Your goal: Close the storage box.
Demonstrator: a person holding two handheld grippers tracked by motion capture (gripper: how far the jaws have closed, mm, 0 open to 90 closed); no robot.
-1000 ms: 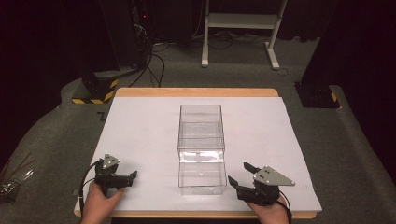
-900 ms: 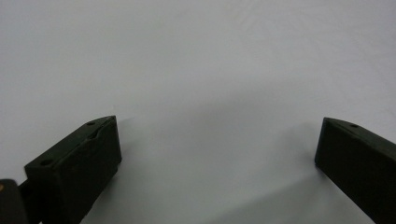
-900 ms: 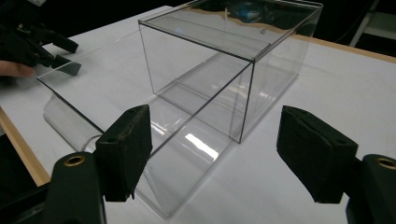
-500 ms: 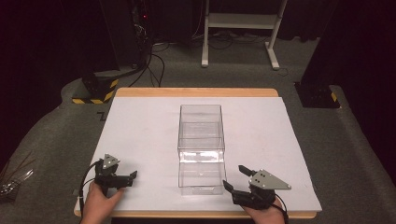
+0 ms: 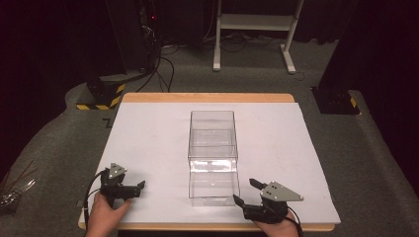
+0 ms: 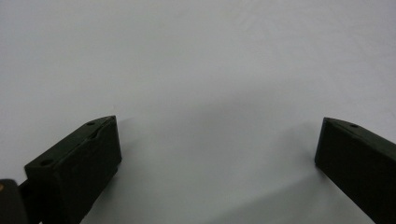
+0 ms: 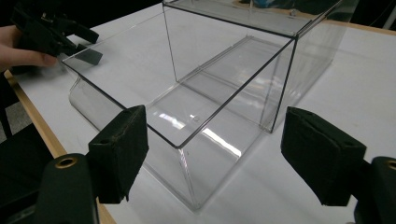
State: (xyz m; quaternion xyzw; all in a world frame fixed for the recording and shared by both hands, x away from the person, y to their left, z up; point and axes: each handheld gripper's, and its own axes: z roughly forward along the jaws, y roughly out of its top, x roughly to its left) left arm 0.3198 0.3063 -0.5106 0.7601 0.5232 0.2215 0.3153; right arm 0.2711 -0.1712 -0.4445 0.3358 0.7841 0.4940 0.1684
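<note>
Two grippers sit low at the near edge of the table, one on each side of a clear plastic box (image 5: 212, 155), and both are spread wide with nothing between their jaws. The right gripper (image 5: 245, 192) is held by the person's right hand (image 5: 276, 228) just off the box's near right corner, close to it but not touching; its jaws point toward the box at a slant. In the right gripper view (image 7: 212, 154) the two black jaws stand well apart and frame that near corner of the box (image 7: 205, 98), which lies just beyond them on the white sheet.

The left gripper (image 5: 140, 186), held in the left hand (image 5: 104, 215), is well apart from the box, off its near left side, with its jaws aimed toward the box. In the left gripper view (image 6: 217, 140) the jaws are spread over bare white table cover (image 6: 201, 60), resting on or just above it. The same gripper (image 7: 70, 39) shows in the right gripper view beyond the box's far left corner.

The box stands upright near the middle of the table (image 5: 148, 133), its long side running away from the person. It is see-through, open at the top, with an inner wall across it partway along.
</note>
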